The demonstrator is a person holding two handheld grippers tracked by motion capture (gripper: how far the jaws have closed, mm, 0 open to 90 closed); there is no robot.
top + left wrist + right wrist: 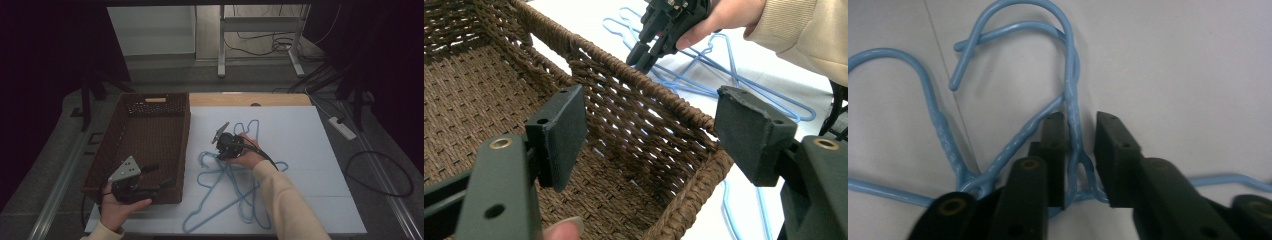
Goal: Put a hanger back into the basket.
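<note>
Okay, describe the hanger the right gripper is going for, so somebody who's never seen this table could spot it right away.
Start at the brown wicker basket on the left of the white table; a tangle of light blue wire hangers lies just to its right. The right gripper is down at the pile's upper end, jaws open either side of one hanger's twisted neck. Neighbouring necks lie outside the jaws.

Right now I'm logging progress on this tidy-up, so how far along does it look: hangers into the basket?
Done: nothing that shows; the part of the wicker basket in view looks empty. In hand: the right gripper has its jaws around the twisted neck of one blue hanger, not yet clamped. The left gripper is open over the basket's rim. Left: the pile of blue hangers lies tangled on the table.
</note>
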